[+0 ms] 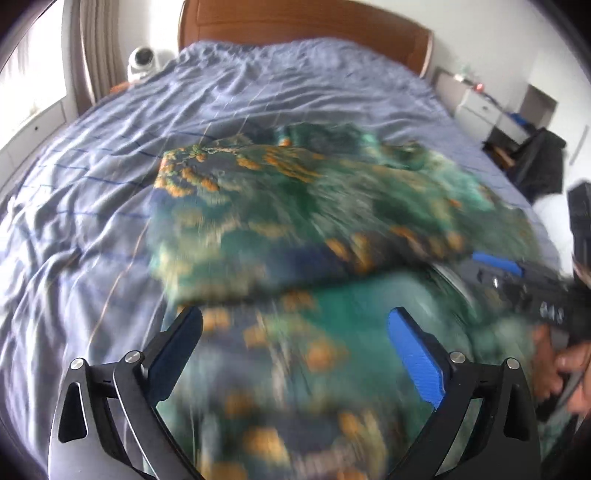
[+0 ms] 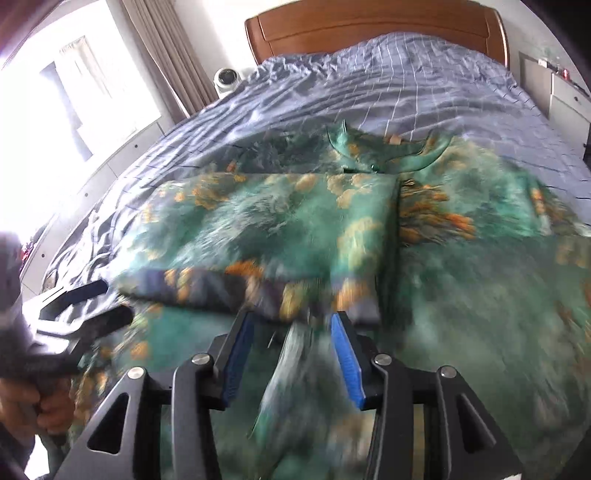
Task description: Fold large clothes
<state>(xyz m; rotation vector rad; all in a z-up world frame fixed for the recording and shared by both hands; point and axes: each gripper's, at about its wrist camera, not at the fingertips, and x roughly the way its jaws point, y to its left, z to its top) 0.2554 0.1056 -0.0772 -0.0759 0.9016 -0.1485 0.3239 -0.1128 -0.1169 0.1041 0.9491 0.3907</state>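
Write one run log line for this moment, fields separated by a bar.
stage: folding | garment: partly folded on bed | left gripper: open | right gripper: open over fabric fold

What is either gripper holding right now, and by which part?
Neither. The left gripper is wide open over the green floral garment. The right gripper is open too; a cloth ridge runs between its fingers, unpinched.

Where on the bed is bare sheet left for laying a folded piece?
Bare sheet lies between the garment and headboard, and along the window side. The near half is crowded by cloth and both hand-held grippers.
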